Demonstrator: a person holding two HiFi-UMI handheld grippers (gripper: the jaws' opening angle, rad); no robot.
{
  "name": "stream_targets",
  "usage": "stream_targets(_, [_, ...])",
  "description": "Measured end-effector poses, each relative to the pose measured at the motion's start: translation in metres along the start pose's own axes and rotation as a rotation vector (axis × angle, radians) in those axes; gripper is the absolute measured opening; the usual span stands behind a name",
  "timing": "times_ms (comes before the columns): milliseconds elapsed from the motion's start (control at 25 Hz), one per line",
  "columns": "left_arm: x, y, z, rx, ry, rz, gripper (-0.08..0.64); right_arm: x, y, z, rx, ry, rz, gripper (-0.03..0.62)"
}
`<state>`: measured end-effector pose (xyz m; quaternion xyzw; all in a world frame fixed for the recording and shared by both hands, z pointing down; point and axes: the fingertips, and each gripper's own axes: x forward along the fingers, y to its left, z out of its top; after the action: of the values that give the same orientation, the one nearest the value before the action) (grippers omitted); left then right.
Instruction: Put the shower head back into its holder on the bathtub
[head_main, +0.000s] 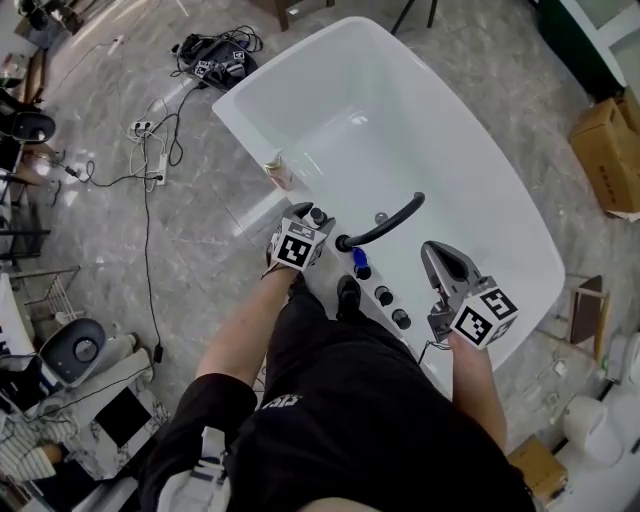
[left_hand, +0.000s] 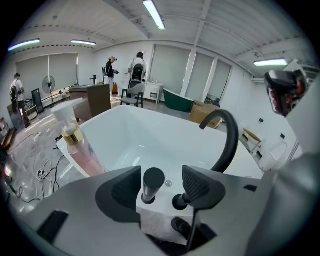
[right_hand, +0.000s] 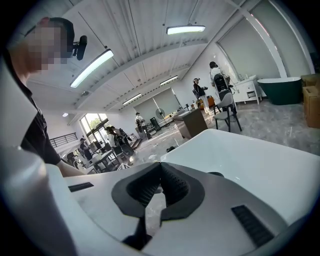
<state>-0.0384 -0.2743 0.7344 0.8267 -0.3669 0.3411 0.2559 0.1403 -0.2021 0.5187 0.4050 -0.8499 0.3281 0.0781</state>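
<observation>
Left tool (left_hand: 161, 176) wide around shower head (left_hand: 153, 180) in holder (left_hand: 146, 199); right tool (right_hand: 159, 172) closed

One bathtub (head_main: 430, 130), one pink bottle (head_main: 280, 172), one black spout (head_main: 390, 220) — one shower head (head_main: 318, 214).

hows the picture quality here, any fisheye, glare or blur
Head view: sharp and evenly lit, soft sheen in the tub, edges bend a little. Left gripper view: heavy fisheye with black corners; spout and bottle are sharp. Right gripper view: same fisheye, ceiling light blown out, a mosaic patch laid over the top left.
</observation>
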Motion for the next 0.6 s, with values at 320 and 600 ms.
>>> stream_targets(320, [-0.116,-0.001,0.055,-0.107,-0.247,0.140,0.281,0.008,0.032,0.023,-0.041,-0.028,0.151,0.014])
stream_targets(600, [-0.240,-0.005,0.074,-0.133,-0.350,0.316,0.197,0.009,0.069,0.038,-0.097,-0.019,0.299,0.014])
